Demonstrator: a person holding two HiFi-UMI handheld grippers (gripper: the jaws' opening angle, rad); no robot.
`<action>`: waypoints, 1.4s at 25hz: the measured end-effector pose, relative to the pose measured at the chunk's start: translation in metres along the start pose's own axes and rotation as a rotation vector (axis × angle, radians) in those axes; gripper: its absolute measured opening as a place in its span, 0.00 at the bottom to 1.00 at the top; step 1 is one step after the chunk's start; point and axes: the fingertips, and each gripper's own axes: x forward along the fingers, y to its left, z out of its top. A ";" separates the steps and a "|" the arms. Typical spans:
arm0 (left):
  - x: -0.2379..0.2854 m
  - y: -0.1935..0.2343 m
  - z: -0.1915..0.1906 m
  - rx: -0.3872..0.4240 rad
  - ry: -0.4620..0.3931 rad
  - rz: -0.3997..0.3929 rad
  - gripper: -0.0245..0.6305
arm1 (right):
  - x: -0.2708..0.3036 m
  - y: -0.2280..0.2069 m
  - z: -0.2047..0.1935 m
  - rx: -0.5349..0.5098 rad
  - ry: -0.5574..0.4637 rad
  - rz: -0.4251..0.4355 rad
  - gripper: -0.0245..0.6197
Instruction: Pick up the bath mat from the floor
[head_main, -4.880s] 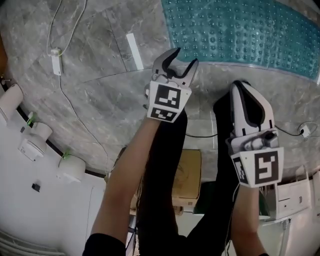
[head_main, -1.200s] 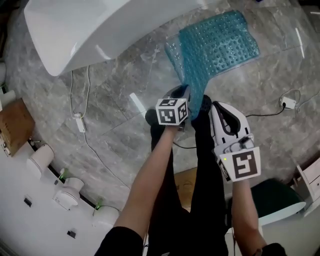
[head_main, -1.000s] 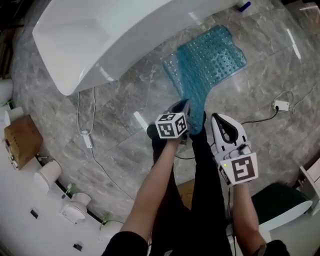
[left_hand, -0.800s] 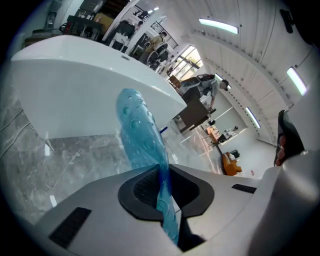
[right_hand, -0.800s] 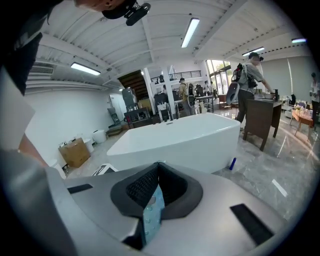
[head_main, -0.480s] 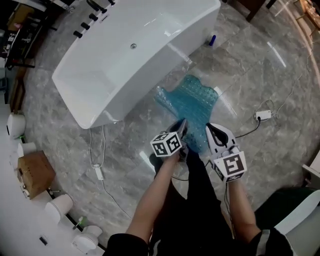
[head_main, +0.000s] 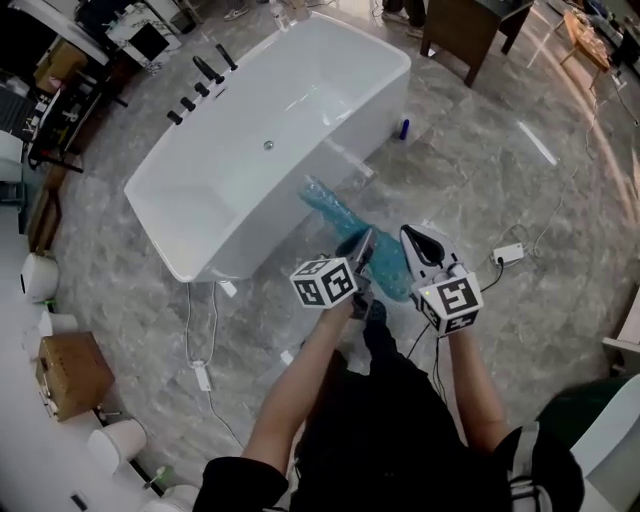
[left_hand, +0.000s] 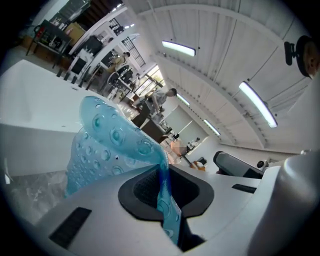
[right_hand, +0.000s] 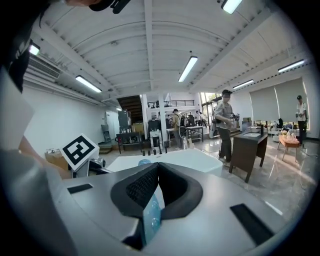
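The bath mat (head_main: 338, 215) is a soft, see-through teal sheet of rubbery plastic, studded all over with round bubble-like cups. It is limp enough to fold and drape where it is held. In the left gripper view, the bath mat (left_hand: 107, 142) curls over in a rounded flap. Its thin edge runs down between the dark ribbed pads.

The left gripper (head_main: 361, 248) has its jaws nearly together, pinched on that near edge. The right gripper (head_main: 409, 234), just beside it, is also clamped down. In its own view, a sliver of the bath mat (right_hand: 152, 212) sits between its closed pads.

About five seconds ago the mat lay flat and spread wide on the grey marbled floor (head_main: 490, 170), with both grippers above it and the left one gaping. A second ago its near end was already raised while most of it still lay on the stone. Now both grippers are higher and the mat is narrowed into a hanging strip.

Its long axis runs from the jaws away and downward toward the glossy white bathtub (head_main: 270, 120). The far end shows against the tub's side, and I cannot tell whether it has left the floor. A small blue bottle (head_main: 403, 128) stands past the tub's corner. A white plug block (head_main: 508, 253) with its cable lies to the right.
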 end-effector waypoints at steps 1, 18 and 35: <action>-0.001 -0.012 0.010 0.012 -0.020 -0.017 0.09 | -0.001 -0.003 0.011 -0.013 -0.012 -0.005 0.06; -0.097 -0.188 0.162 0.624 -0.308 -0.134 0.09 | -0.054 0.003 0.173 -0.144 -0.289 0.021 0.06; -0.162 -0.267 0.257 0.872 -0.491 -0.029 0.10 | -0.074 0.013 0.303 -0.174 -0.374 0.059 0.06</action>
